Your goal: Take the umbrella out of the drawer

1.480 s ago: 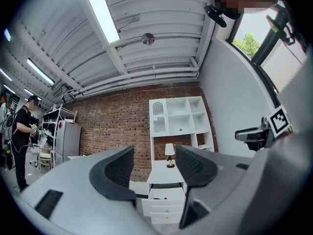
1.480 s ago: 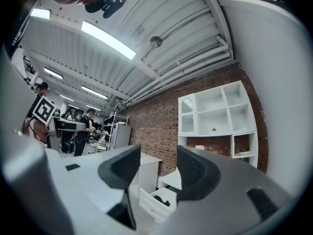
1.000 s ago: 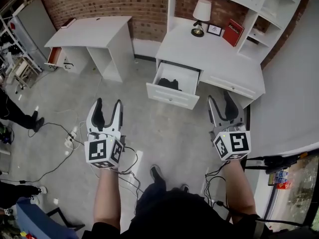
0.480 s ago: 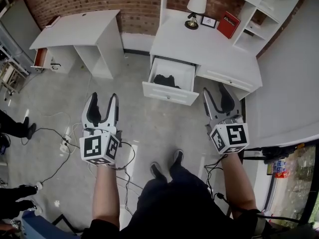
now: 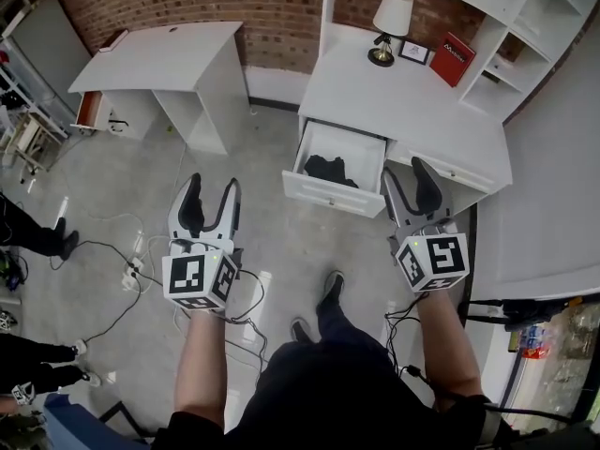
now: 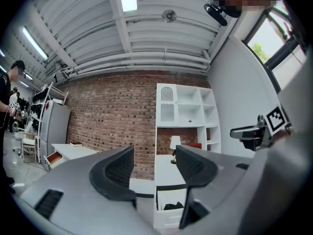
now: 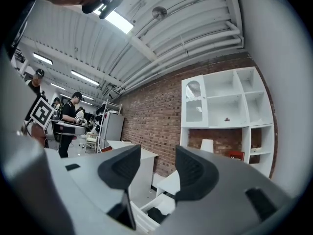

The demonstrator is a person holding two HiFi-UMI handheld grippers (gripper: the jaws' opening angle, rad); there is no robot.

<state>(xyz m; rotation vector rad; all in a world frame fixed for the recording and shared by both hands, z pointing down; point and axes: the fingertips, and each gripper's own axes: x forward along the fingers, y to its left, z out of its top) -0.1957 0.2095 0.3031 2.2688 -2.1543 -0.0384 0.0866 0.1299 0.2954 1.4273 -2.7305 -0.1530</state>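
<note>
Umbrella [image 5: 328, 169] in open drawer [image 5: 333, 199], floor [image 5: 272, 237] before its front edge — left gripper [image 5: 213, 183], right gripper [image 5: 404, 168] both open, empty.

Your two handheld tools and your clothes, from above.
Your left gripper [image 5: 212, 187] and right gripper [image 5: 408, 171] are both light grey shells with two curved jaws, lined inside with black ribbed pads [image 6: 119, 169]. Each one ends in a white cube [image 5: 199, 281] printed with black square markers, with a small green light on its top edge. Thin black cables [image 5: 251, 300] trail from both. You wear a dark top [image 5: 328, 397] with short sleeves, dark trousers and dark shoes [image 5: 330, 287].
</note>
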